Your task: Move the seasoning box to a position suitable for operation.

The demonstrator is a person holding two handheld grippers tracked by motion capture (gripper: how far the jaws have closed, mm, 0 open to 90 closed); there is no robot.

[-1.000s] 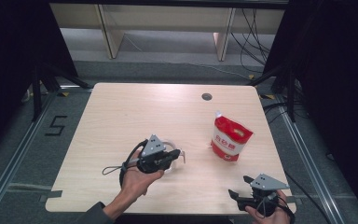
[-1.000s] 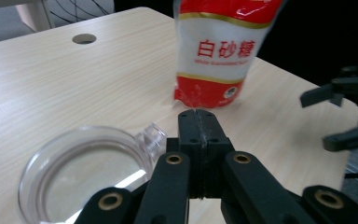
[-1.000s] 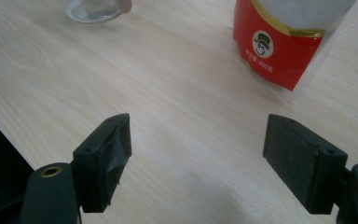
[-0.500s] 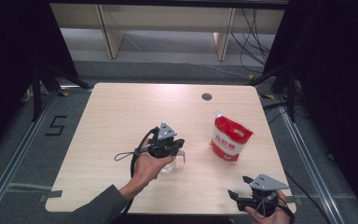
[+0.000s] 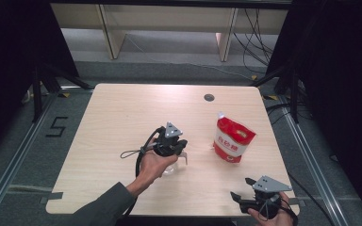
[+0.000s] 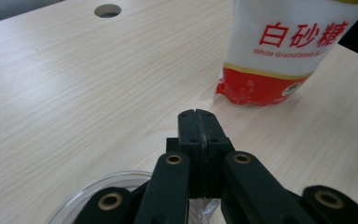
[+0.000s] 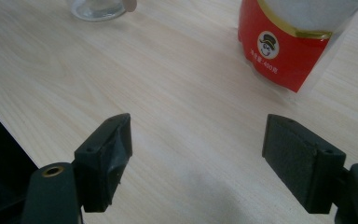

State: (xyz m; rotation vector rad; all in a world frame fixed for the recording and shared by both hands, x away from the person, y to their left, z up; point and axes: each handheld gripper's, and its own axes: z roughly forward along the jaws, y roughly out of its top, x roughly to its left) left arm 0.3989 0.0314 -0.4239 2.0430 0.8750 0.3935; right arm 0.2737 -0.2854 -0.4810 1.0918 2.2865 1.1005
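- High view: the left hand-held gripper (image 5: pixel 181 149) sits over a clear glass jar (image 5: pixel 169 167) near the middle of the table (image 5: pixel 122 113). The red-and-white sugar bag (image 5: pixel 233 140) stands upright to its right, apart from it. The right hand-held gripper (image 5: pixel 239 188) rests at the near right edge, well apart from both.
- Left gripper view: here the left hand-held gripper (image 6: pixel 199 128) shows its jaws pressed flat together with nothing between them. The rim of the glass jar (image 6: pixel 81 196) curves just under them at the bottom left. The sugar bag (image 6: pixel 279 56) stands beyond, far right, and a round hole (image 6: pixel 107 10) in the table shows far left.
- Right gripper view: the right hand-held gripper (image 7: pixel 198 154) has its jaws wide apart over bare table. The glass jar (image 7: pixel 98 8) is at the far left, the sugar bag (image 7: pixel 289 42) at the far right.
- Against the earlier frames: the left hand has shifted right, toward the bag; the right hand has kept its place.
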